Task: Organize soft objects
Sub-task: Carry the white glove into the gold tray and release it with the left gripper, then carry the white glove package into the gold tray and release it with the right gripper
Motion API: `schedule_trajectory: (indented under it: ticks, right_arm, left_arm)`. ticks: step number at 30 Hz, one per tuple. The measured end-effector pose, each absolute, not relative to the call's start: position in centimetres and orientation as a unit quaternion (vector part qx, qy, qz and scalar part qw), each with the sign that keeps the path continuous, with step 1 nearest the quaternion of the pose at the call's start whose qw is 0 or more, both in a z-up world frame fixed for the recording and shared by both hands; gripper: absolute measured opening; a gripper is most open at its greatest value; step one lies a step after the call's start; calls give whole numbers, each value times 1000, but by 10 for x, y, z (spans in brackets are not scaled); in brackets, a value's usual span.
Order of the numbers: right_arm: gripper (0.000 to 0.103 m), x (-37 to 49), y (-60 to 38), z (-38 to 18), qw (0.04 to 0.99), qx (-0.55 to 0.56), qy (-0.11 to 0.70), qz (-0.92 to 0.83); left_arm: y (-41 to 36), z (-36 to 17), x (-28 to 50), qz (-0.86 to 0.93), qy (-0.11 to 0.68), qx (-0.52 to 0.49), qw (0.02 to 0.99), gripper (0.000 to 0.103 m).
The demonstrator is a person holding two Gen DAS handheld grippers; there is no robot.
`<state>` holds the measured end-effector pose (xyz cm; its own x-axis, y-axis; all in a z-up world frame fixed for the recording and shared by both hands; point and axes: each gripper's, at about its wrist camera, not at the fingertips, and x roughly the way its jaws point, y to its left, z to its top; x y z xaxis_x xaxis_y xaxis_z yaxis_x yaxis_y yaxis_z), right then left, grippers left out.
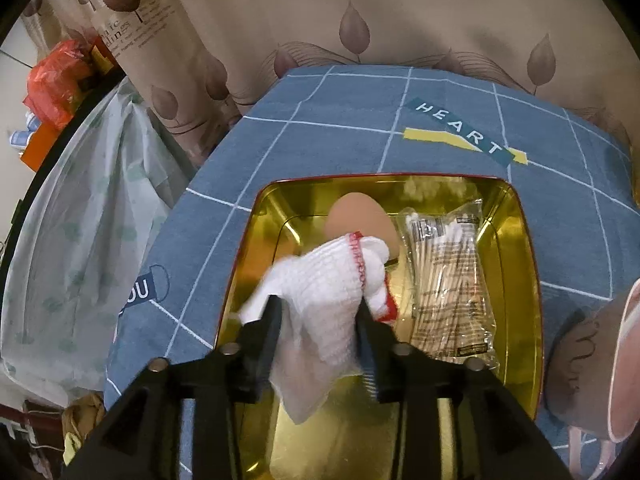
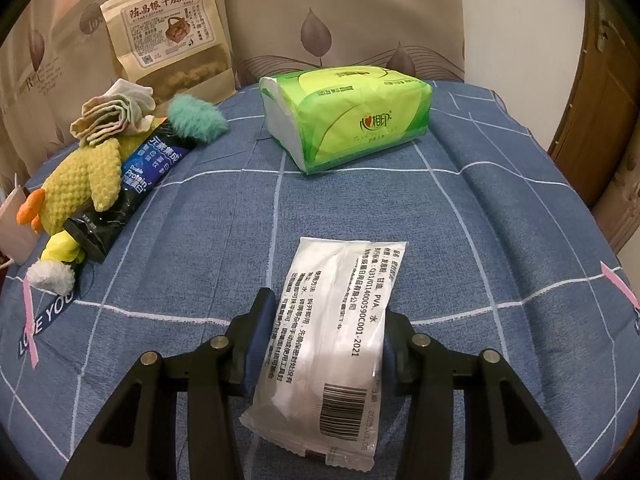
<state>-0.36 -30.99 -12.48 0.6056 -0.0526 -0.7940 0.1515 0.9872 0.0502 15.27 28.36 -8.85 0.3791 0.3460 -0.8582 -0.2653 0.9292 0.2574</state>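
In the left wrist view, a white knit glove with red trim (image 1: 324,276) lies between the fingers of my left gripper (image 1: 318,304), over an open gold tin (image 1: 528,280). The jaws stand apart and the glove sags loosely between them, one end hanging down into the tin. The tin also holds a beige egg-shaped object (image 1: 356,216) and a clear pack of cotton swabs (image 1: 448,280). In the right wrist view, my right gripper (image 2: 326,308) is shut on a white printed sachet (image 2: 340,320), held above the blue checked bedsheet (image 2: 500,220).
A green tissue pack (image 2: 348,120) lies ahead of the right gripper. At left sit a yellow plush duck (image 2: 84,184), a black protein sachet (image 2: 136,184), a teal fluffy toy (image 2: 196,118), a folded cloth (image 2: 112,114) and a snack bag (image 2: 168,36). A plastic bag (image 1: 80,240) hangs beside the bed.
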Motion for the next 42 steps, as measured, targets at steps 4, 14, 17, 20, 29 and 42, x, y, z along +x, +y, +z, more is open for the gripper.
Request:
schedule_trajectory:
  ticks: [4,14,17,20,29,42]
  right_arm:
    - [44,-3,-310,-125,894,54,441,-58]
    - [44,-3,-309,-125,894,51,441,-58]
    - [44,-3,-310,-125,894,50,442,-59]
    - [44,-2,-309,-125,893,46,444,-59]
    - [44,5,-307,-123,882,44,465,-68]
    - [41,10,-287,-112,870,40,478,-110]
  left_arm:
    - [283,-85,150,173,520,35,836,52]
    - [293,-53,130,174,490,8,854,56]
    - [298,-44,117,178,479,-3,860,56]
    - [303,-39,100,185,469,-17,863,56]
    - [301,-42,67,191,452,-24,871,56]
    - [291,-44,44,188,417,7,889,56]
